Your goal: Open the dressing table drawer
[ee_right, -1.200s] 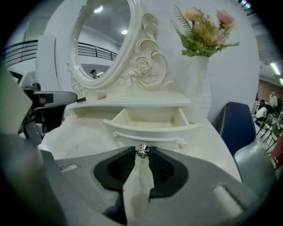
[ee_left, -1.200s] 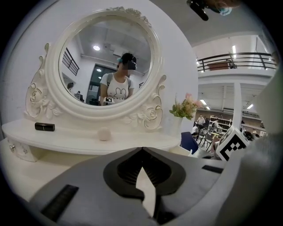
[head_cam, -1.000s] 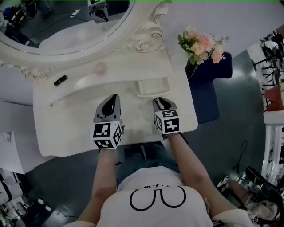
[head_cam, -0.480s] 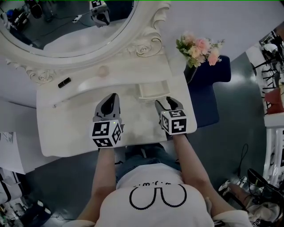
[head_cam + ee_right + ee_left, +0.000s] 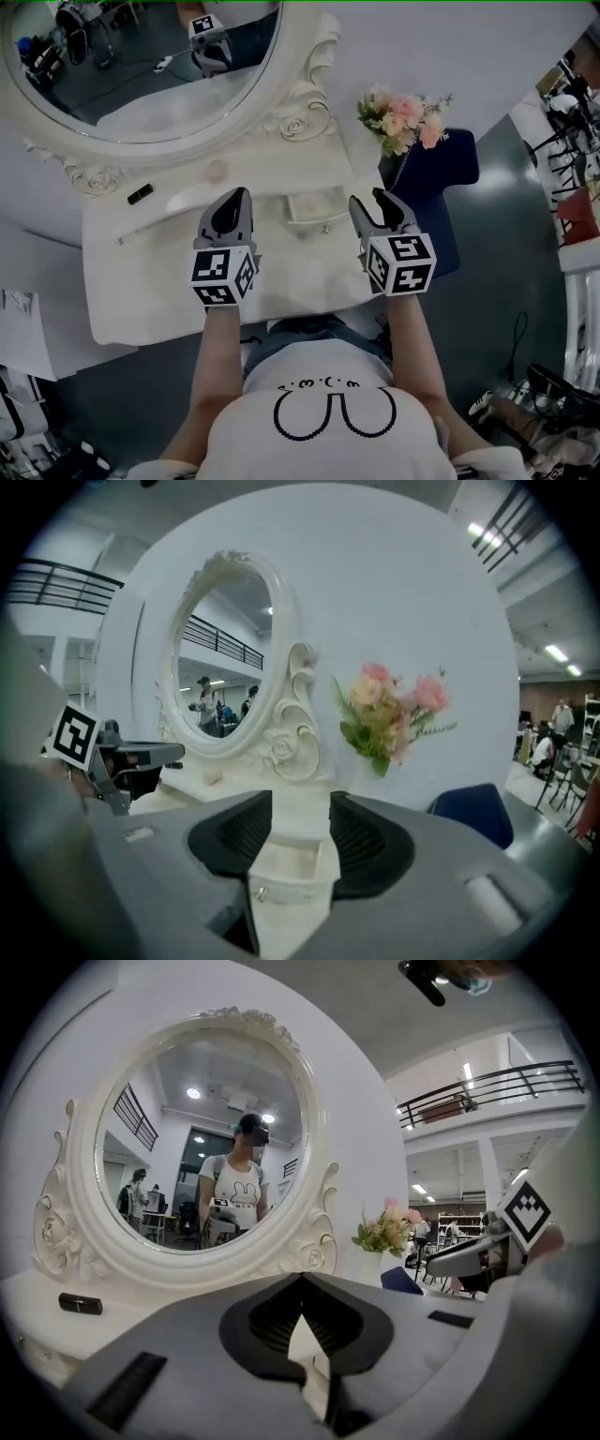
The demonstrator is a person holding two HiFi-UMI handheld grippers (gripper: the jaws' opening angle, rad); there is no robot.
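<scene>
The white dressing table [image 5: 150, 272] carries a small cream drawer [image 5: 317, 208] that stands pulled out under the oval mirror [image 5: 141, 66]. In the right gripper view the drawer [image 5: 291, 869] lies well below and beyond the jaws, its little knob [image 5: 260, 892] facing me. My right gripper [image 5: 373, 199] hovers above the table to the right of the drawer; its jaws are wide apart and closing, with nothing between them [image 5: 300, 803]. My left gripper [image 5: 239, 194] hangs left of the drawer, shut and empty, its tips meeting [image 5: 302, 1277].
A vase of pink flowers [image 5: 401, 114] stands at the table's back right corner, above a dark blue seat [image 5: 441, 187]. A small black object [image 5: 141, 193] and a pale pink item [image 5: 217, 171] lie near the mirror's base. The ornate mirror frame [image 5: 291, 742] rises behind the drawer.
Both grippers have risen off the table, the right one much more. The right gripper came away from the drawer front and its jaws spread wider. The drawer stays pulled out.
</scene>
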